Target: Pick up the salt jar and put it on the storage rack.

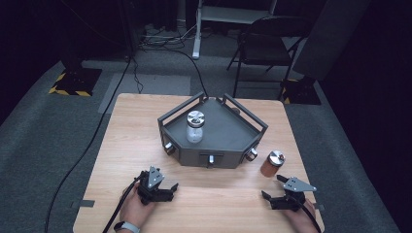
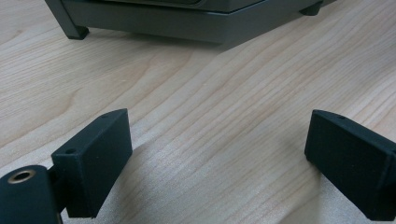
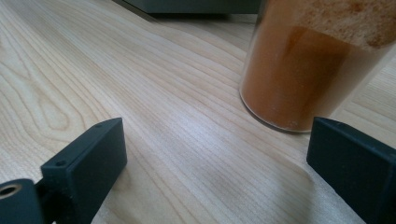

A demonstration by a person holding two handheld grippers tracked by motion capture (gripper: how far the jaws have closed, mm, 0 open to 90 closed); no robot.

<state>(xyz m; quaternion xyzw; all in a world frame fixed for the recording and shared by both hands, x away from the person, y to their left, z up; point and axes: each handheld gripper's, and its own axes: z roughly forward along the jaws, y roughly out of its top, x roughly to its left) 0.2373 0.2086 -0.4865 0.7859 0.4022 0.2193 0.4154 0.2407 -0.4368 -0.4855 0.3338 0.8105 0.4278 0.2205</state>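
Orange jar (image 1: pixel 272 163): standing upright on the table (image 1: pixel 121 145), just ahead of the right gripper (image 1: pixel 284 199), untouched.
Right gripper: jaws spreading wide, pinching nothing.
Left gripper (image 1: pixel 156 190): jaws gaping, facing the grey tray (image 1: pixel 214 145).
Clear jar (image 1: pixel 195 127): sitting in tray.

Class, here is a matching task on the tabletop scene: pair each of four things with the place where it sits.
Things:
1. clear jar
2. orange spice jar
3. left hand-held gripper
4. folding chair

Places:
A. on the floor beyond the table
B. on bare wood, right of the tray
C. inside the grey tray
D. near the table's front edge, jaws open and empty

Pairs: 1-C, 2-B, 3-D, 4-A
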